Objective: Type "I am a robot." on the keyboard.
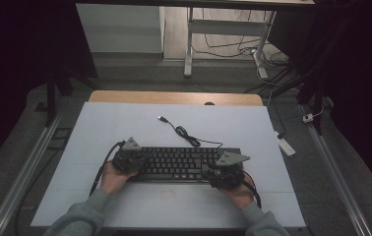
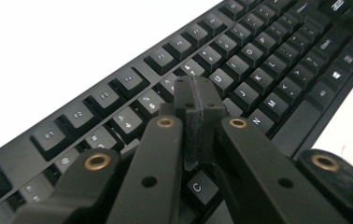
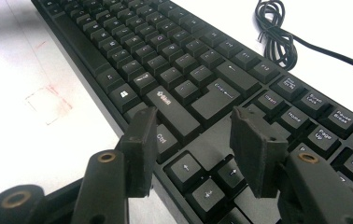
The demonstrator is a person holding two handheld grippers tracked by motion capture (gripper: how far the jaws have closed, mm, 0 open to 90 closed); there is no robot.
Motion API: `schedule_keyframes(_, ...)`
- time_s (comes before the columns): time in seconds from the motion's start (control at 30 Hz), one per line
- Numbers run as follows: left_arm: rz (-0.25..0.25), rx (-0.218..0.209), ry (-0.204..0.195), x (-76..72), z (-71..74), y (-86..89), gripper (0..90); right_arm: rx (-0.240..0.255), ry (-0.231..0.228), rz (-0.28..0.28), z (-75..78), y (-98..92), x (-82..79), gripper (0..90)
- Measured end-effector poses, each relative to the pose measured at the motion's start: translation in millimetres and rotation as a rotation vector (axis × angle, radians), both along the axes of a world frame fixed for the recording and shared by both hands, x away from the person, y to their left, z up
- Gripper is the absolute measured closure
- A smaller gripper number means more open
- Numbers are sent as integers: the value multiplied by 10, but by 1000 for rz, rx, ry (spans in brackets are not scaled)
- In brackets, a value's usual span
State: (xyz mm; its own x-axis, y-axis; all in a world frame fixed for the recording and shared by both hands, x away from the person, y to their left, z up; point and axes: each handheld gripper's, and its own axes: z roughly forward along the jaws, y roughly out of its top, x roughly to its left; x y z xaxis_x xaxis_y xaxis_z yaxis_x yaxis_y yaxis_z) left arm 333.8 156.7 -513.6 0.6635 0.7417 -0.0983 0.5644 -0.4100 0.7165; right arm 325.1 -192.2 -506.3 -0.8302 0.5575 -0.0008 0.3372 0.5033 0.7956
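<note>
A black keyboard (image 1: 179,162) lies across the near middle of the white table, and its cable (image 1: 186,135) runs back to a USB plug (image 1: 162,118). My left gripper (image 1: 140,160) is at the keyboard's left end. In the left gripper view its pads (image 2: 198,93) are pressed flat together with nothing between them, just above the letter keys (image 2: 240,70). My right gripper (image 1: 209,170) is at the keyboard's right end. In the right gripper view it (image 3: 193,140) stands open, its jaws apart over the arrow keys (image 3: 198,175) and the Ctrl key (image 3: 164,139), gripping nothing.
The white table top (image 1: 125,128) has a wooden edge (image 1: 174,97) at the back. A faint red square (image 3: 48,103) is marked on the table in front of the keyboard. The coiled cable (image 3: 277,39) lies behind the keyboard. A white power strip (image 1: 286,146) lies on the floor at right.
</note>
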Motion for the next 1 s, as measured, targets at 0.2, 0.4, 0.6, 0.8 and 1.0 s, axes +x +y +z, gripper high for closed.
schedule_keyframes(0.2, 11, 0, 5, 36, -33, -7, 884, -6, 2, 0, -2, 5, 1, 517)
schedule_keyframes(0.4, 10, 6, 14, 66, -76, -39, 884, -6, 1, 0, -1, 0, 3, 517)
schedule_keyframes(0.6, 13, 5, 14, 85, -91, -50, 884, -7, 2, 1, -2, 1, 3, 517)
schedule_keyframes(0.8, 11, 5, 10, 93, -94, -70, 884, -8, 2, 1, -2, 3, 2, 517)
schedule_keyframes(1.0, 18, 11, 16, 100, -102, -68, 884, -5, 1, 2, -1, 1, 0, 516)
